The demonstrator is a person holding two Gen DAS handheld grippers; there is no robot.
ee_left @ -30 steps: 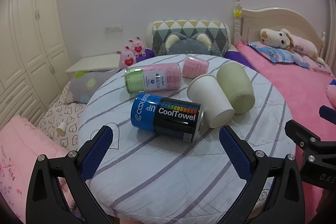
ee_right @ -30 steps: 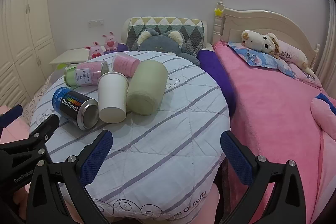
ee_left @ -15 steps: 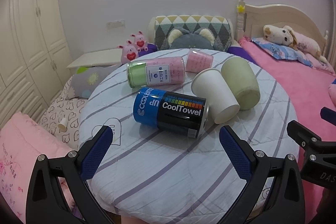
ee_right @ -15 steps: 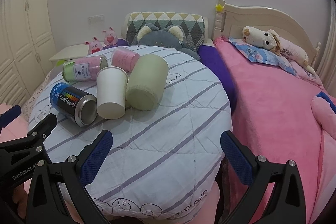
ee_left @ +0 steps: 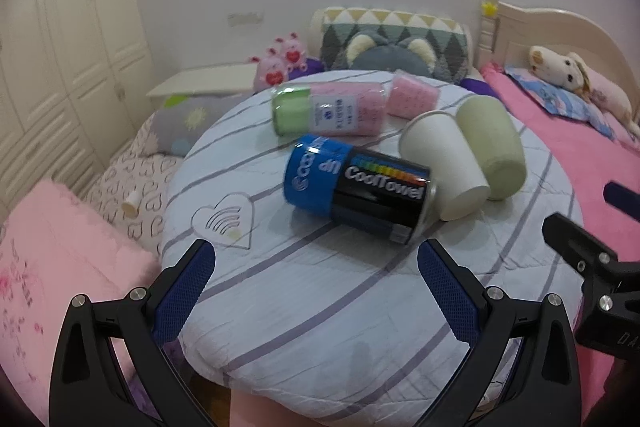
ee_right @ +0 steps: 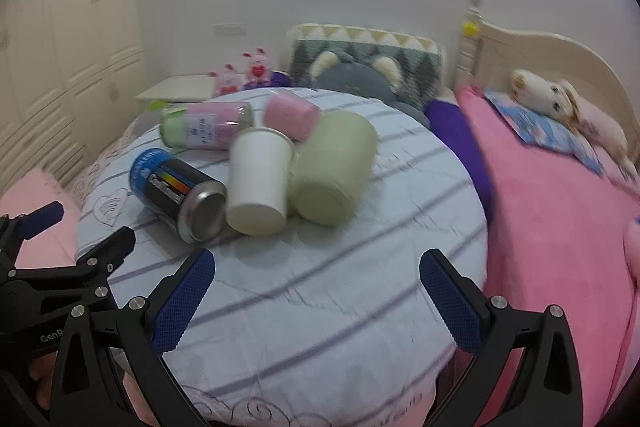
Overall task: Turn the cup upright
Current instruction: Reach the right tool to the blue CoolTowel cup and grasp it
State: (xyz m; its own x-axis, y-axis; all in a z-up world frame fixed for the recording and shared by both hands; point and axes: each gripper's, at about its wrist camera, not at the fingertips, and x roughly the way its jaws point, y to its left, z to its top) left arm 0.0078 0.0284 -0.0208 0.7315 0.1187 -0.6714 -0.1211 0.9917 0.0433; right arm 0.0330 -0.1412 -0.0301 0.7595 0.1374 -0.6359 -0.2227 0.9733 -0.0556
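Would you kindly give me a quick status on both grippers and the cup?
Left gripper open, empty. Right gripper open, empty, short of the pile. White cup on its side, not upright. CoolTowel can and green cup crowd either side.

White paper cup, pale green cup right beside. Blue-and-black can with a rainbow stripe and white lettering. Clear tube, green and pink inside, plus a pink roll. Worktop in pale blue-white cloth, grey-purple stripes, heart outline. Pink bedspread. Black hand-held grippers, blue mesh-textured pads.
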